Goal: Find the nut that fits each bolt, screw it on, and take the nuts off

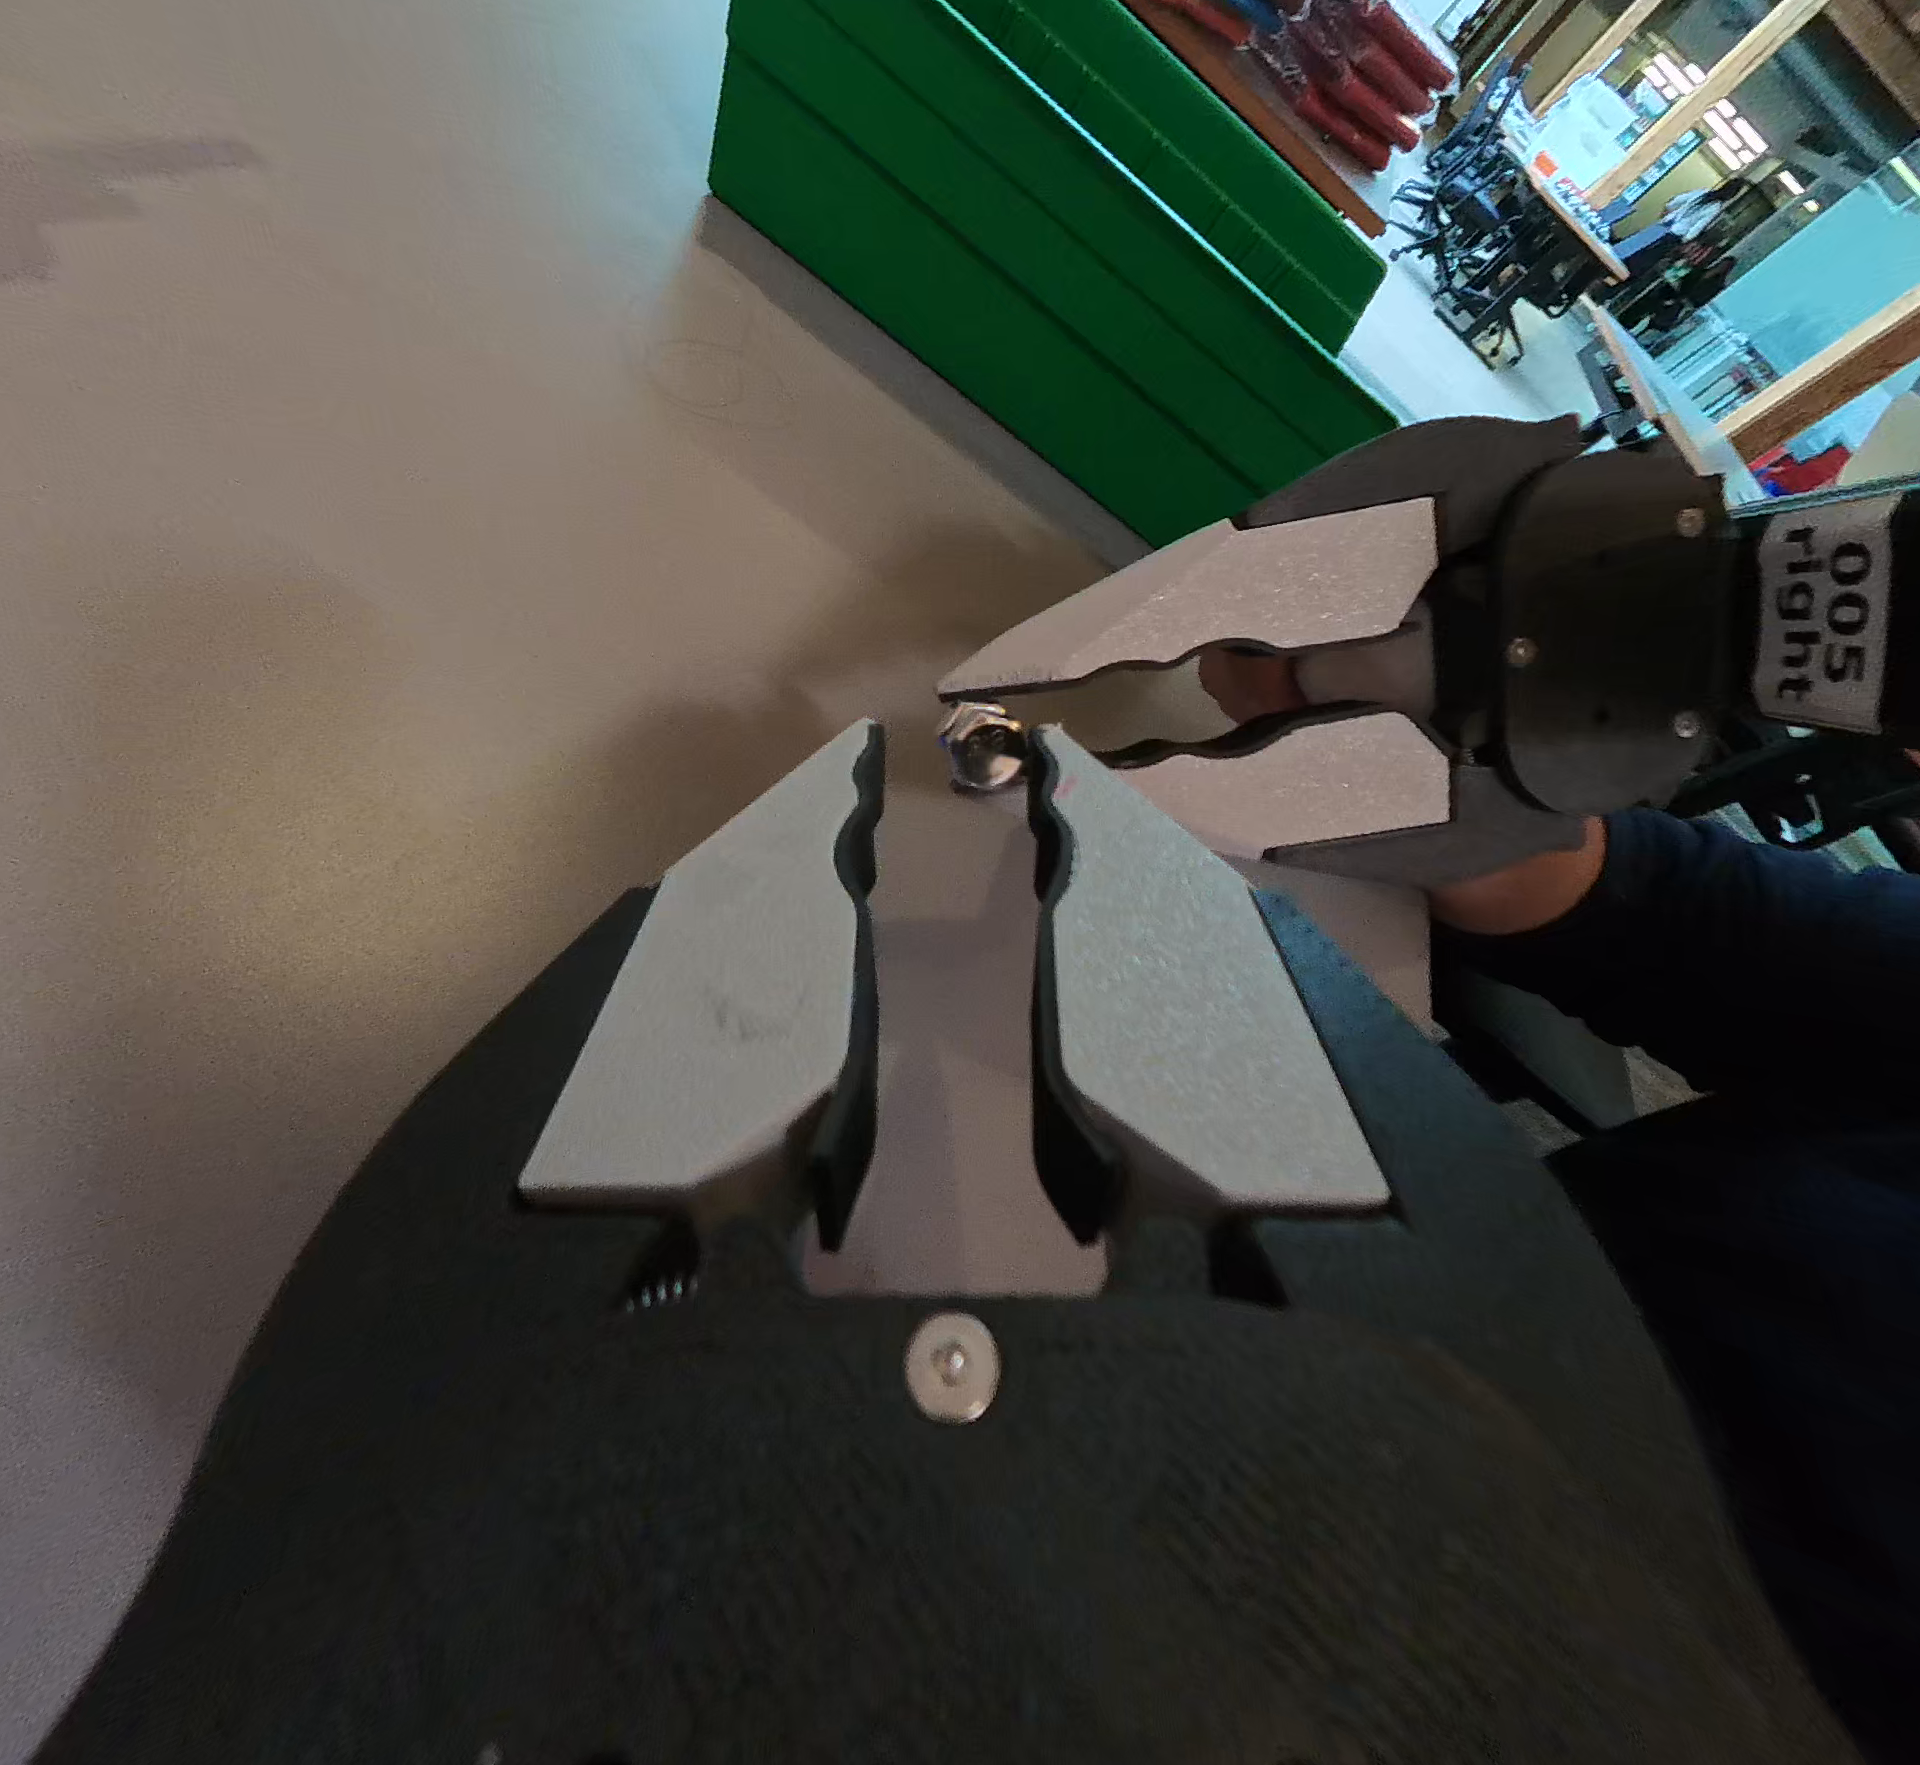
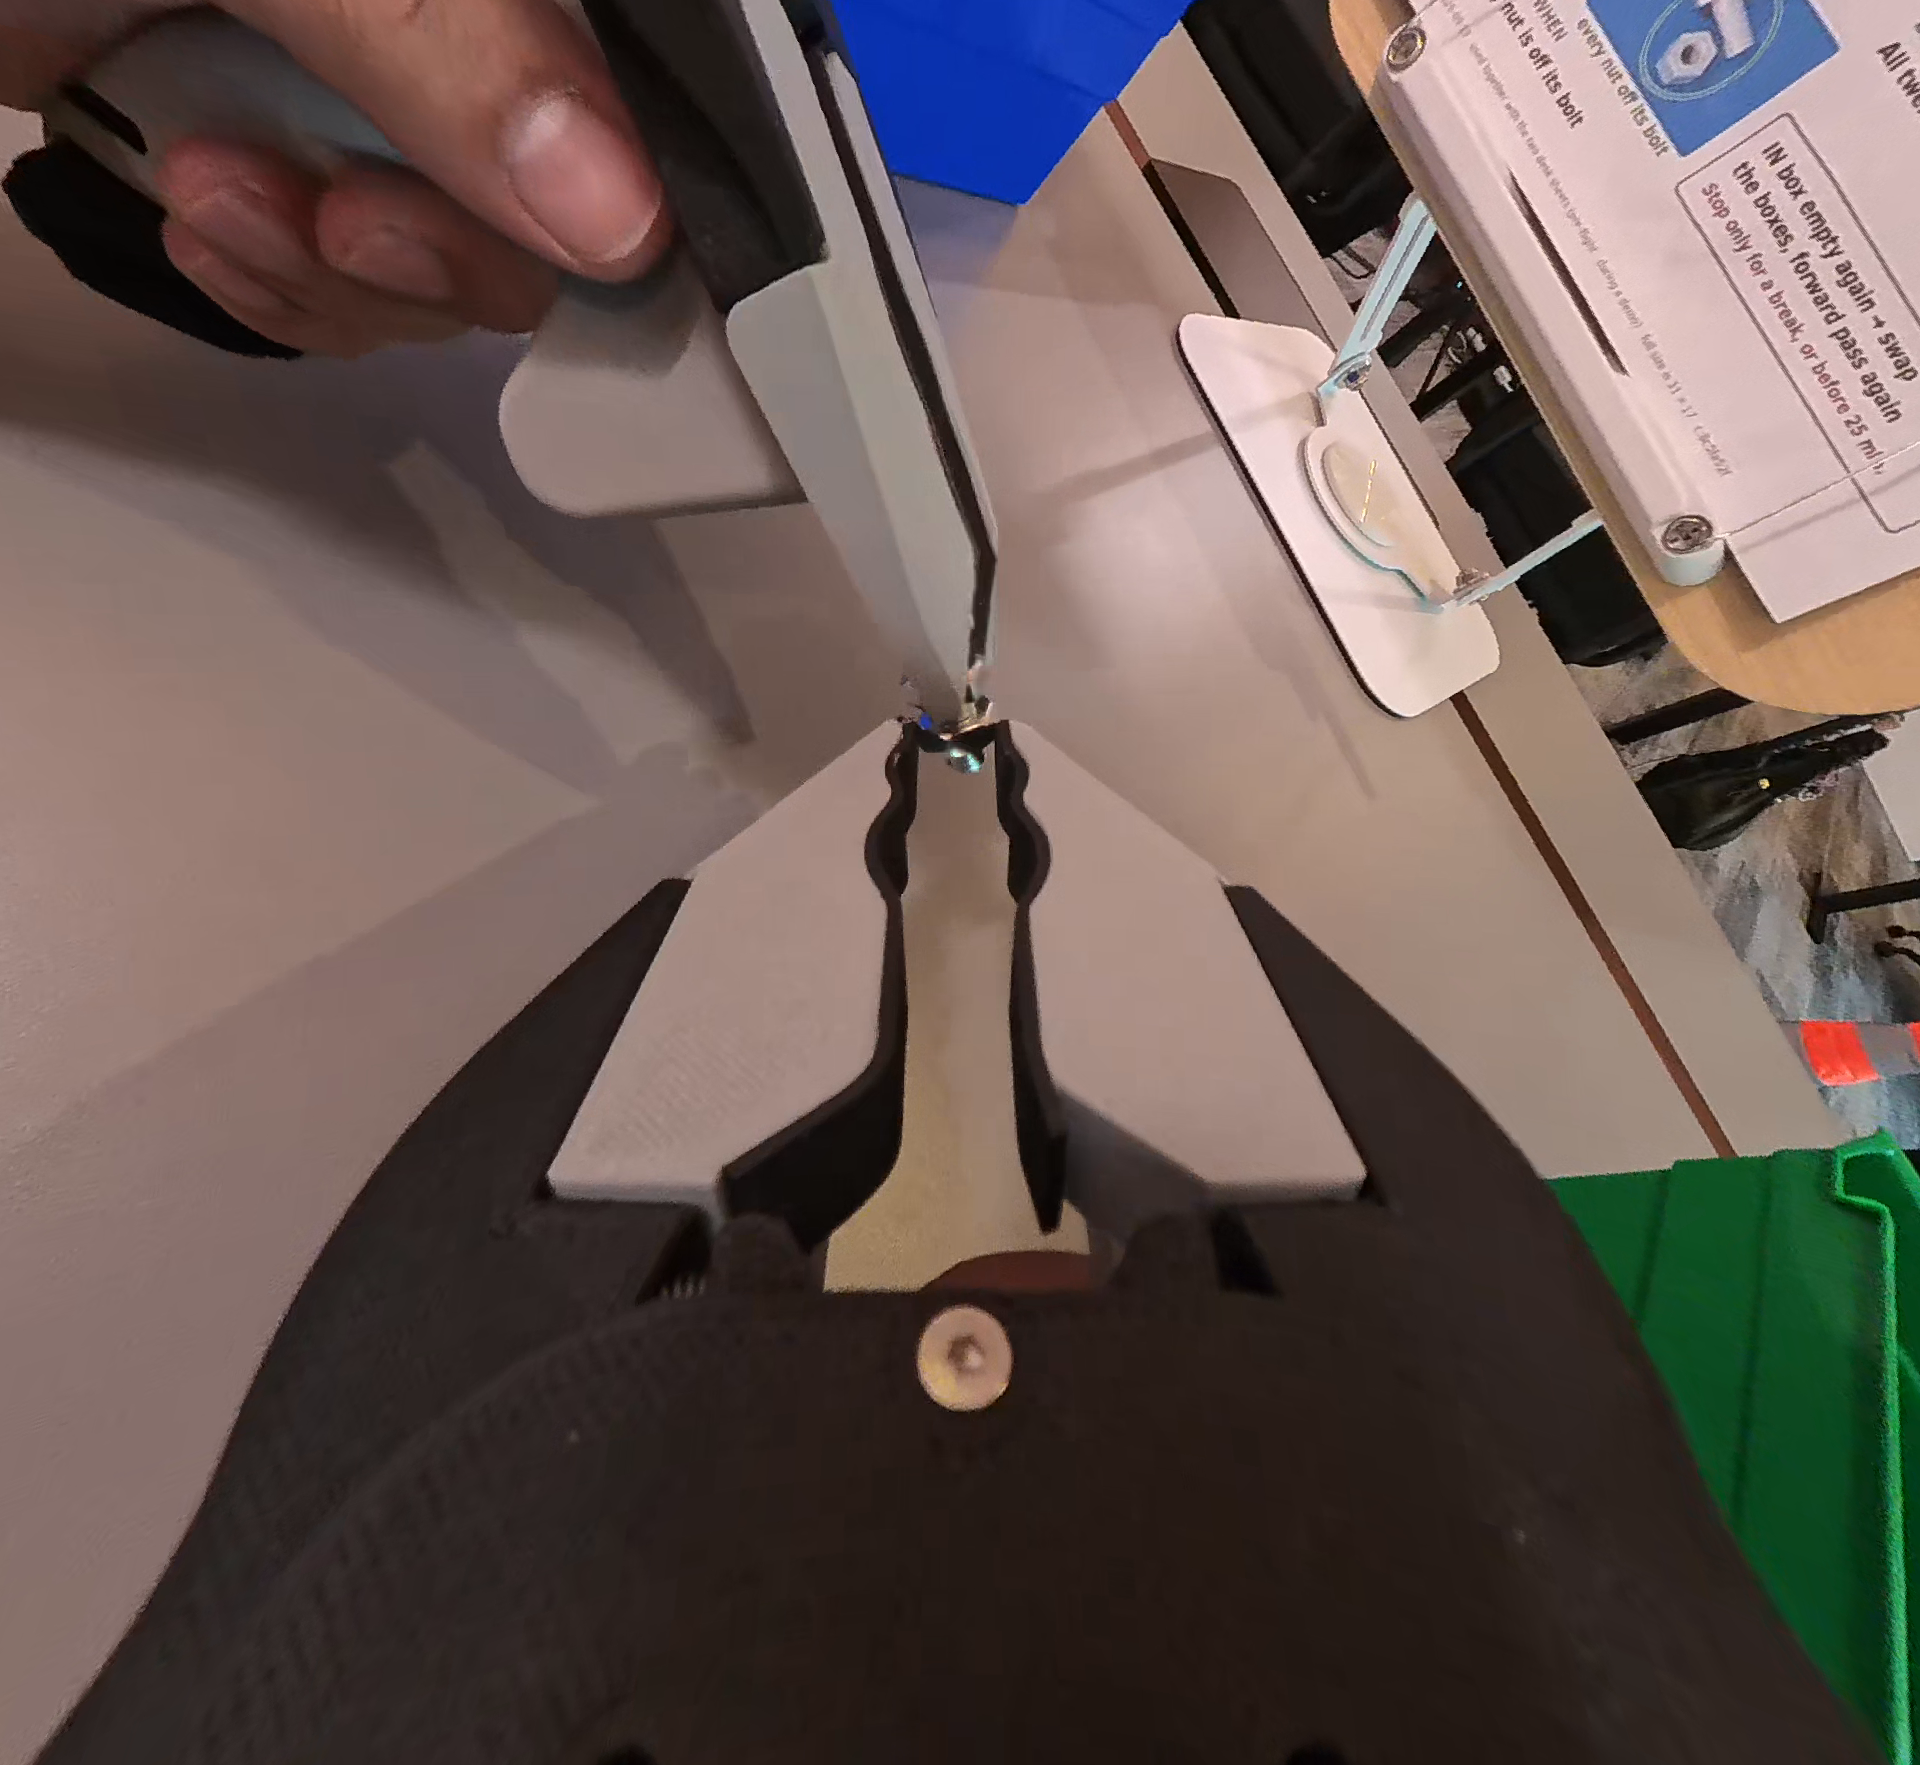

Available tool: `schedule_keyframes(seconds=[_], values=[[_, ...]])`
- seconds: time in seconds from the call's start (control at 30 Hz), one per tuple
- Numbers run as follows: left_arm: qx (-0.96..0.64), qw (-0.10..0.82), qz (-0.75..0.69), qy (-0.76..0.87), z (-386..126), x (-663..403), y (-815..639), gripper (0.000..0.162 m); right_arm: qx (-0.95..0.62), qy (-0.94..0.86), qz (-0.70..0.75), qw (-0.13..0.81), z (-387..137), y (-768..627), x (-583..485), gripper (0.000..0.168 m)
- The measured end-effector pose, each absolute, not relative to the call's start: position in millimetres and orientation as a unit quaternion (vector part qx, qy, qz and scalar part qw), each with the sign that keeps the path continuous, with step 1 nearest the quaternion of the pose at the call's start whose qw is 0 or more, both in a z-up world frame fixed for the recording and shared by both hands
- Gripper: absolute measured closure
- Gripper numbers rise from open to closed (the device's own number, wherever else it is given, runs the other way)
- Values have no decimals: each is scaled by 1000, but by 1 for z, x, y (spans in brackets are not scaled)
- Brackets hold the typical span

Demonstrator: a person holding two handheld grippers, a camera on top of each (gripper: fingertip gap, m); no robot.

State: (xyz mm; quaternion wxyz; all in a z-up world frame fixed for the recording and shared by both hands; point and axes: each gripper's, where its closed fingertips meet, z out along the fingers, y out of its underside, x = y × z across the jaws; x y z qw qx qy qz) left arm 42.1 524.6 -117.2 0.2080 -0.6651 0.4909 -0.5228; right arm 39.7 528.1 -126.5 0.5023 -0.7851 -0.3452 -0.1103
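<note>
Right tool [image 2: 954, 739] pinches nut [image 2: 961, 751] | green bin [image 1: 997, 188], blue bin [image 2: 997, 1]: contents unseen

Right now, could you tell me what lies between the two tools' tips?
A small metal fastener, held in the right tool, beside the left tool; both wrist views show it.

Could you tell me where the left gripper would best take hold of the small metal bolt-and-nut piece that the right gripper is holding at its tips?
Probably on the end of the metal piece that sticks out past the right gripper, coming straight on along the left gripper fingers' line. That end sits between the open left tips, so closing there should pinch it across its sides. Whether it is nut or bolt head is too small to tell.
</note>
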Motion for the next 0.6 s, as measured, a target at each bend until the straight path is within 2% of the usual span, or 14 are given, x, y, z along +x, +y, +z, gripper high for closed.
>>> schedule_keyframes(seconds=[0.27, 0.43, 0.6], values=[[-671, 212, -512, 493, -120, 41, 529, 137, -787, -344, -113, 499, -128, 528, 41, 157], [-650, 171, -566, 477, -113, 42, 519, 140, -782, -347, -96, 508, -124, 526, 36, 157], [-646, 174, -575, 472, -110, 40, 522, 140, -780, -342, -89, 517, -120, 526, 37, 157]])
